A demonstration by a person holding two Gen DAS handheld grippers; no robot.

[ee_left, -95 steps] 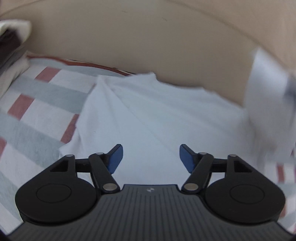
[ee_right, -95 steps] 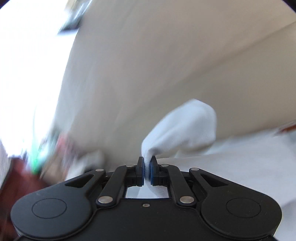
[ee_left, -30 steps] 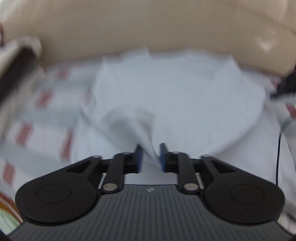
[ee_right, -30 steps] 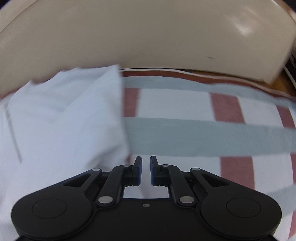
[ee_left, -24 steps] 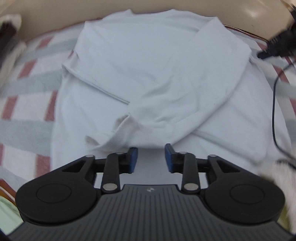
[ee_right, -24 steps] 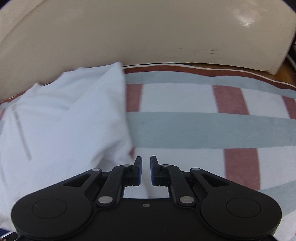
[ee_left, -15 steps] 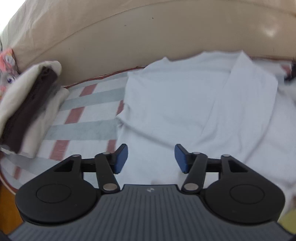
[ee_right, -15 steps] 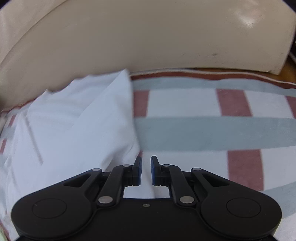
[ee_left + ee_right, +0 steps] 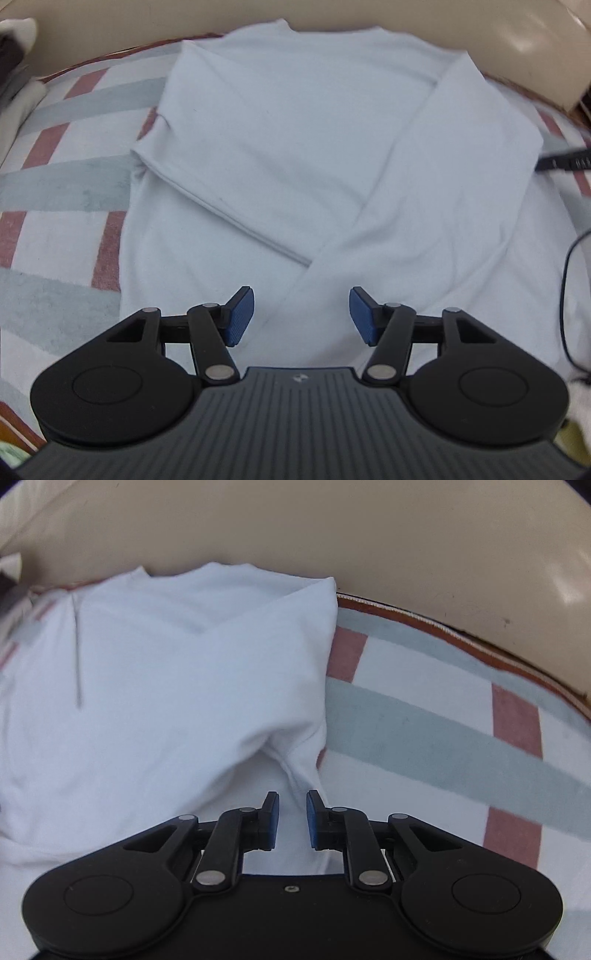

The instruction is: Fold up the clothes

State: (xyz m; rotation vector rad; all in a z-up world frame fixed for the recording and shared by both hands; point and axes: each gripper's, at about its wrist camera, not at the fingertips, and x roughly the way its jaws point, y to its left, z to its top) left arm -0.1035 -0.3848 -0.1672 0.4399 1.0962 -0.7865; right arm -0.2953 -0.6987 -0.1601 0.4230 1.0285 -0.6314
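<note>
A white shirt lies spread on a striped blanket of grey, white and rust-red bands, which covers what appears to be a bed. The shirt's top edge lies along the blanket's far edge, where a beige padded headboard rises. The shirt's near end runs out of sight beneath both grippers.

Both sleeves are already folded in. In the left wrist view they cross the shirt's body as two diagonal flaps, meeting in a V just ahead of the left gripper. The side folds look done. What seems left is folding the long body end to end, perhaps more than once, and smoothing it.

The left gripper hovers over the shirt's lower middle, its blue pads spread well apart, with nothing caught between them.

The right gripper sits at the shirt's right edge, where white cloth meets bare blanket. Its jaws are opening, with a narrow gap between the pads. A puckered ridge of cloth rises just ahead of the tips, and white fabric shows through the gap, but the pads do not press on it.

A black cable curves along the blanket's right side. Folded dark and cream cloth sits at the blanket's far left corner.
</note>
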